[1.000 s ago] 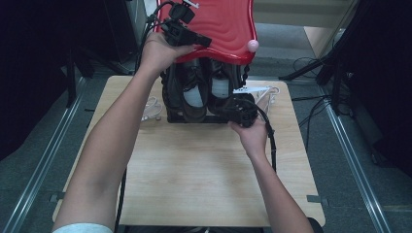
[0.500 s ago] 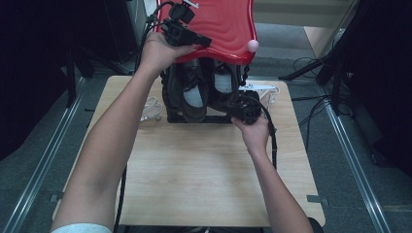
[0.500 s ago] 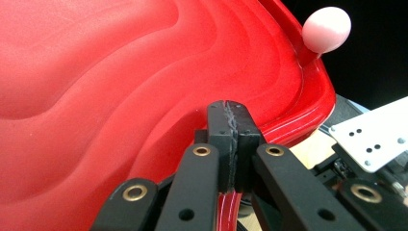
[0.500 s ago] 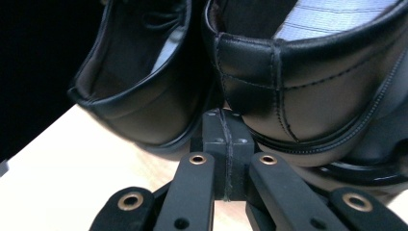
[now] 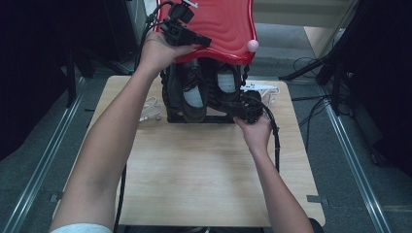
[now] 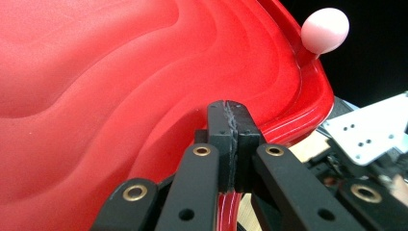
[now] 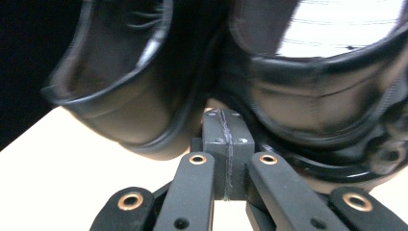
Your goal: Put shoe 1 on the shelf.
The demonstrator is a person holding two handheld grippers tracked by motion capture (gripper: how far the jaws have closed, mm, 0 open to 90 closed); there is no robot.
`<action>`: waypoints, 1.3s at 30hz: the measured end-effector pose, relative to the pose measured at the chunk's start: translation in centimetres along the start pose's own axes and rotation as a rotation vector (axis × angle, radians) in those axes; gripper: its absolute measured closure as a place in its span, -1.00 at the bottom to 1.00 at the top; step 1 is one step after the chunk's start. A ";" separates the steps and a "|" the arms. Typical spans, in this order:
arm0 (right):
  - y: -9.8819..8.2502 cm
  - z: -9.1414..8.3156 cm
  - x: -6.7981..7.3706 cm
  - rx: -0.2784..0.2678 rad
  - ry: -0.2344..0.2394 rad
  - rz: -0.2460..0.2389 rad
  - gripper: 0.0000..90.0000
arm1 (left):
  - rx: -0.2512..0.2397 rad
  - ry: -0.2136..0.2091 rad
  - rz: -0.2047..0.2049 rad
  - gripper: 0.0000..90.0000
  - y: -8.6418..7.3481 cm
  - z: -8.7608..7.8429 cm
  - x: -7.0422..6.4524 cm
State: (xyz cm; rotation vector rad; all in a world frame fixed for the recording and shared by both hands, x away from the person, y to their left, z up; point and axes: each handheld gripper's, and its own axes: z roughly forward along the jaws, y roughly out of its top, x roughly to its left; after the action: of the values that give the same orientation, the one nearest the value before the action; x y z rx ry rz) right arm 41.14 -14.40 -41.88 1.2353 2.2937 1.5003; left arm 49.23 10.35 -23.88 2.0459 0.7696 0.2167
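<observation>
Directly beyond the right hand-held gripper (image 7: 225, 120) sit dark shoes (image 7: 308, 91).

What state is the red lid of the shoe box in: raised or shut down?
Raised. The red lid stands tilted up above the dark shoes, leaving them exposed in front; the left tool sits at its front edge.

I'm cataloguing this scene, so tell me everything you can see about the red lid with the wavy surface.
The glossy red plastic lid with rippled contours has rounded corners and a raised rim, with a pale pink ball knob at one corner. It is tilted up, open, above a black case holding dark shoes at the far edge of the wooden table. The left gripper rests against its edge, jaws closed.
</observation>
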 end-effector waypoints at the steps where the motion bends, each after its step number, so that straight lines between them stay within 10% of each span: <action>1: -0.1 -0.1 0.3 -0.001 0.009 -0.003 1.00 | 0.001 0.000 0.001 1.00 0.0 0.0 0.0; 15: -1.3 1.5 4.8 0.058 0.151 -0.101 1.00 | -0.007 -0.008 -0.007 1.00 -0.1 0.0 0.2; 39: 1.7 4.6 6.3 0.060 0.135 -0.125 1.00 | -0.021 0.000 -0.009 1.00 -0.3 -0.1 0.1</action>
State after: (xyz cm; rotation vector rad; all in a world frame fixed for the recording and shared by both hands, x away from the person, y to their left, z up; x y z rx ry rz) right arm 40.35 -6.57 -40.83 1.0113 2.4679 1.5251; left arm 49.11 10.59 -24.12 2.0223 0.7731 0.2190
